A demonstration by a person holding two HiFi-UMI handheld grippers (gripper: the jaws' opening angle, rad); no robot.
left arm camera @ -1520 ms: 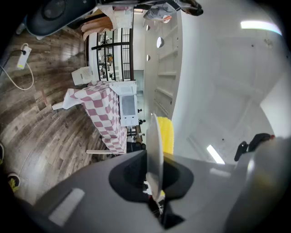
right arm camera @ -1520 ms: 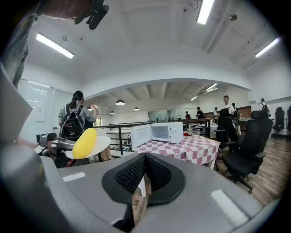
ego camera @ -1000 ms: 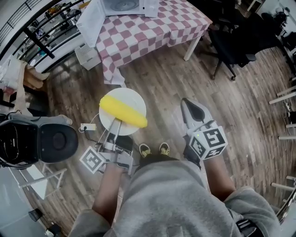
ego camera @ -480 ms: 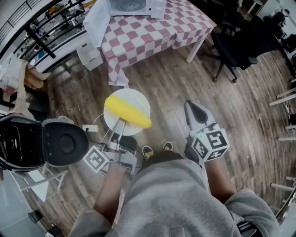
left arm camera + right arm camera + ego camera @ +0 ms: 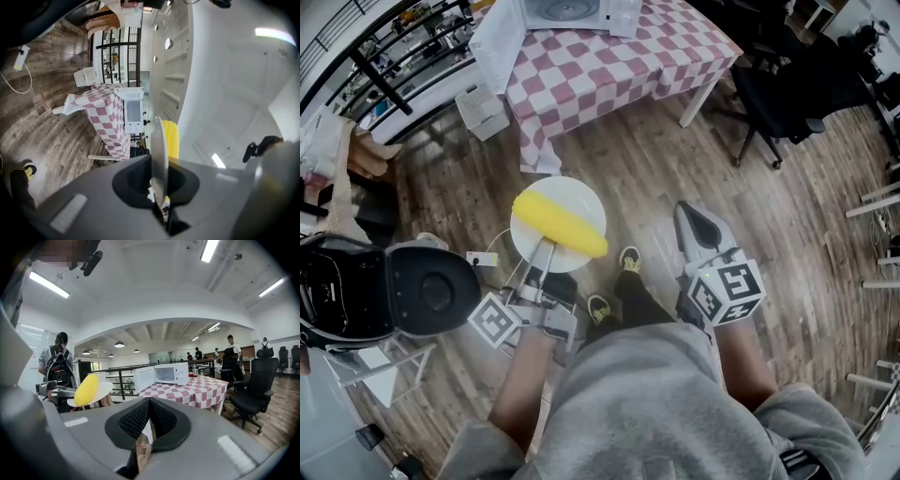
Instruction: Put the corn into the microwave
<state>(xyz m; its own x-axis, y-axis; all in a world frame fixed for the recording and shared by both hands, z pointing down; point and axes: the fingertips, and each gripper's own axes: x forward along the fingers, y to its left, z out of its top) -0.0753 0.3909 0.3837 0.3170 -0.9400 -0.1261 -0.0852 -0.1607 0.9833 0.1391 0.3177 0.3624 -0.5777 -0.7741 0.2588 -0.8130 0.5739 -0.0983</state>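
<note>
Wood-plank flooring (image 5: 628, 169) fills the head view, with a table under a pink-and-white checked cloth (image 5: 609, 66) at 12 o'clock. On that table stands the microwave (image 5: 567, 9), its door (image 5: 495, 42) swung open toward 9 o'clock and the cavity exposed. Well short of the table, above the floor, the left gripper (image 5: 546, 247) is clenched on the 6 o'clock rim of a white plate (image 5: 574, 195); the left gripper view shows the plate edge-on, pinched between the two jaws. The corn (image 5: 558, 225), a yellow cob, lies across the plate from about 10 o'clock to 4 o'clock, so it is outside the microwave and well apart from it. At 3 o'clock of the plate the right gripper (image 5: 686, 214) points toward the table; its own view shows the jaws pressed together with nothing between them. A black office chair (image 5: 778, 94) stands at 2 o'clock of the plate, beside the table. The right gripper view also shows a person with a backpack (image 5: 58, 366) at 9 o'clock.
</note>
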